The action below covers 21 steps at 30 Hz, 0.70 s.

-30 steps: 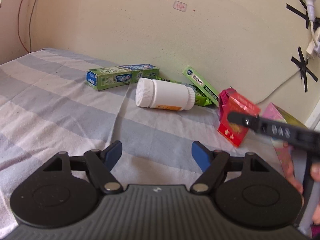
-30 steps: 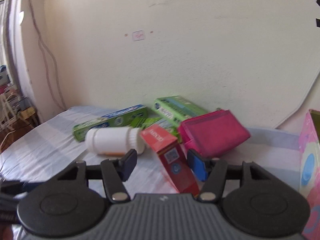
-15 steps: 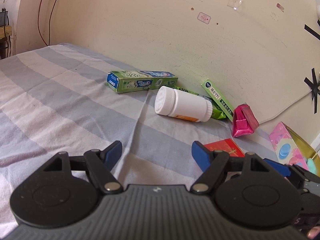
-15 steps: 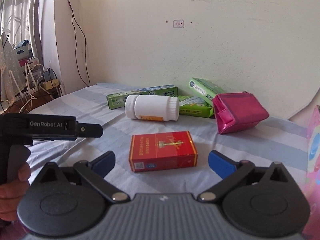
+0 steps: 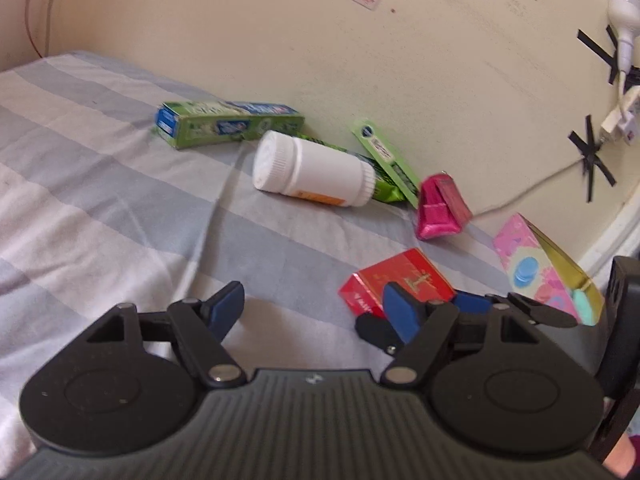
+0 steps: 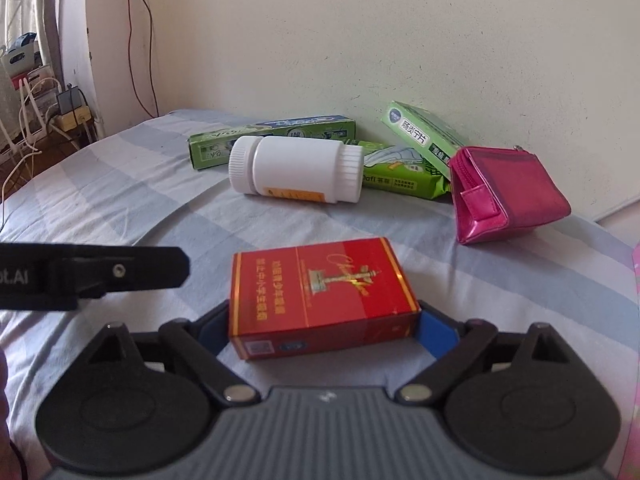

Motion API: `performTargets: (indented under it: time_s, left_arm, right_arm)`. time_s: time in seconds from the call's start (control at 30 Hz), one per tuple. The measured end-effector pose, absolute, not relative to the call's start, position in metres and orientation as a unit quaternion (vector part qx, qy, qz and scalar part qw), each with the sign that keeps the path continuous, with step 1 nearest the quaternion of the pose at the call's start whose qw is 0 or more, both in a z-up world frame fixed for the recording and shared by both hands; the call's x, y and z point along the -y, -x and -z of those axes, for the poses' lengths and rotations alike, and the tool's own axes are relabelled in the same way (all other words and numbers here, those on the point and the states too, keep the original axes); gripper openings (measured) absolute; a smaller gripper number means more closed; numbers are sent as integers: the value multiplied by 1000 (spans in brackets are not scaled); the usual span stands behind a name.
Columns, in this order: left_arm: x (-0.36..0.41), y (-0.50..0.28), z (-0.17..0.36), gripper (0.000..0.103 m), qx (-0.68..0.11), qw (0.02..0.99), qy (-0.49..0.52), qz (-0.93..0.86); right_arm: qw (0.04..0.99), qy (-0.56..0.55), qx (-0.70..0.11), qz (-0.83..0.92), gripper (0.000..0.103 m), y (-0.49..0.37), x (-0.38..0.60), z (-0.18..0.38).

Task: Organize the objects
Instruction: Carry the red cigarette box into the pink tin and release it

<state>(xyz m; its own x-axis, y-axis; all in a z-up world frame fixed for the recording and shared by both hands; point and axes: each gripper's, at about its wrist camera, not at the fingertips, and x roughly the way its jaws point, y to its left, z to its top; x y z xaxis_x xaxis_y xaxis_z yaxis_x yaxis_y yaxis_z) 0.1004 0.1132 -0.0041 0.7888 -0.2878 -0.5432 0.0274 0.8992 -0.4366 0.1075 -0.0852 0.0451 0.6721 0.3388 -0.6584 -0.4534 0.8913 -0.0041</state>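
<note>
A red cigarette box (image 6: pixel 320 296) lies flat on the striped bedsheet between the blue pads of my right gripper (image 6: pixel 323 330); the pads sit at both its ends and appear to touch it. The box also shows in the left wrist view (image 5: pixel 394 280). My left gripper (image 5: pixel 312 308) is open and empty, hovering over the sheet left of the box. A white pill bottle (image 6: pixel 296 170) lies on its side behind the box. A pink purse (image 6: pixel 508 196) sits to the right. A green toothpaste box (image 6: pixel 272 138) and green packs (image 6: pixel 420 136) lie by the wall.
A pink patterned box (image 5: pixel 540 268) stands at the far right of the bed. The cream wall (image 6: pixel 400 40) runs close behind the objects, with a cable and taped plug (image 5: pixel 616 120). The bed edge and wires are to the left (image 6: pixel 48 120).
My right gripper moved forward and down around the red box and its jaws closed onto the box's ends. My left gripper shifted slightly; the view tilted.
</note>
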Motion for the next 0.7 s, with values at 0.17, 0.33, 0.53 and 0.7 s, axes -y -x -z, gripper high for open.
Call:
performTargets:
  time_s: [0.17, 0.33, 0.53, 0.7]
  left_arm:
    - [-95, -100, 7, 76, -329, 908, 198, 165]
    - [-69, -95, 6, 69, -338, 883, 190, 263]
    - [-26, -80, -19, 59, -326, 876, 181, 306]
    - [41, -78, -59, 59, -293, 879, 130, 354]
  right_arm:
    - [924, 85, -318, -194, 94, -72, 99, -52]
    - [942, 71, -277, -175, 94, -38, 118, -64]
    - [965, 77, -212, -133, 93, 4, 150, -83]
    - [985, 57, -148, -71, 94, 40, 211, -117]
